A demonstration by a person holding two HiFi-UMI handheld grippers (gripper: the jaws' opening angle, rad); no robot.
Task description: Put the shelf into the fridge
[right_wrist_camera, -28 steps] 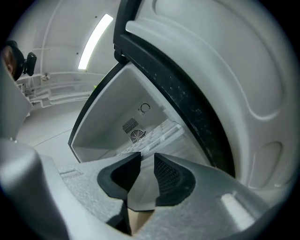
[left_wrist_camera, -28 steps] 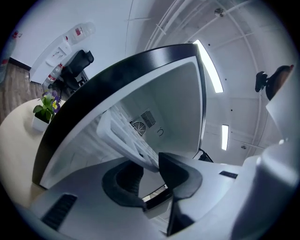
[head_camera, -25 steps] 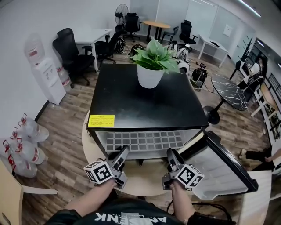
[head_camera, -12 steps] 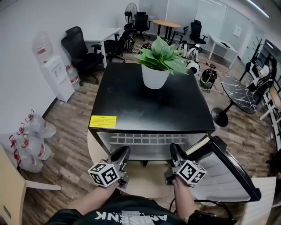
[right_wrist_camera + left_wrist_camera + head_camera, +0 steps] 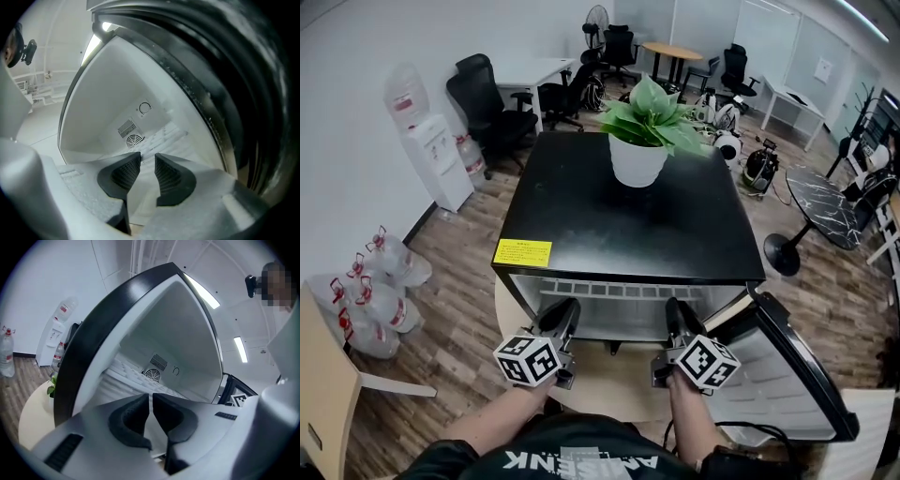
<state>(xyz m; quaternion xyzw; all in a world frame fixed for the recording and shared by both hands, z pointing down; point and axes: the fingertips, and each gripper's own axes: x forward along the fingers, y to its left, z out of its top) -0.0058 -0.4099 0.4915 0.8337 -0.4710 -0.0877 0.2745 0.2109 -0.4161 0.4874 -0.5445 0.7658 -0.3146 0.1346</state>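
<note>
The left gripper [image 5: 151, 401] is held level at the fridge [image 5: 619, 216] opening. Its jaws have just been closing and are now almost pressed together, with only a thin slit left. Nothing is seen pinched between them.

The right gripper [image 5: 146, 161] is held level beside it, to its right. Its jaws are kept slightly apart with a narrow gap, and no thing is seen clamped there.

The shelf [image 5: 619, 291], a white grid, is seen just ahead of both gripper tips. It lies flat inside the fridge cavity, with its front edge close to the opening. Whether either tip touches it cannot be told.

The round fan grille [image 5: 151, 375] on the back wall is seen beyond the jaws. The door [image 5: 787, 356] is swung open to the right of the right gripper.

A potted plant [image 5: 647, 122] is seen farther ahead, on the fridge top. A yellow label [image 5: 522, 252] is stuck ahead-left of the left gripper. The pale round counter [image 5: 609, 380] is seen below both grippers.
</note>
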